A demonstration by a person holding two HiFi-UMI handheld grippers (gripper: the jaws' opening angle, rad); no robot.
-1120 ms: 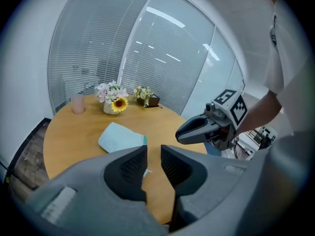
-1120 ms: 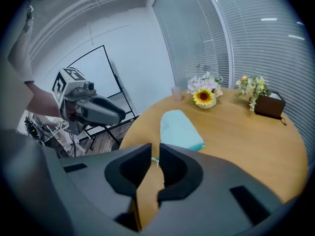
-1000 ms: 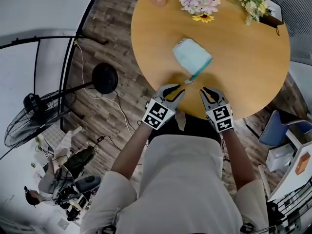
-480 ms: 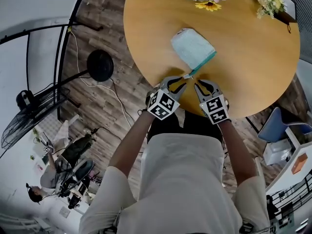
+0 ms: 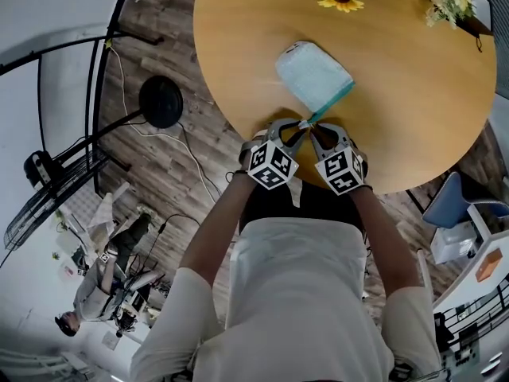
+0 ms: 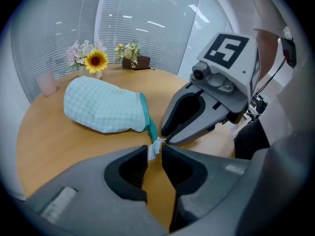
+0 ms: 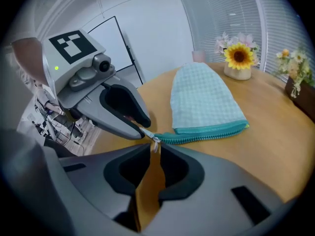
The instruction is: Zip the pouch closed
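Pouch (image 5: 314, 76) lies on the round wooden table (image 5: 413, 110) near your edge, its teal zipper (image 7: 202, 135) facing you. Your left gripper (image 5: 294, 129) is clamped on the white tab (image 6: 153, 149) at the zipper's end. Your right gripper (image 5: 316, 130) pinches the metal pull (image 7: 155, 142) just beside it, so the tips almost meet at the pouch's near corner. Flowers (image 5: 340, 3) stand on the far side.
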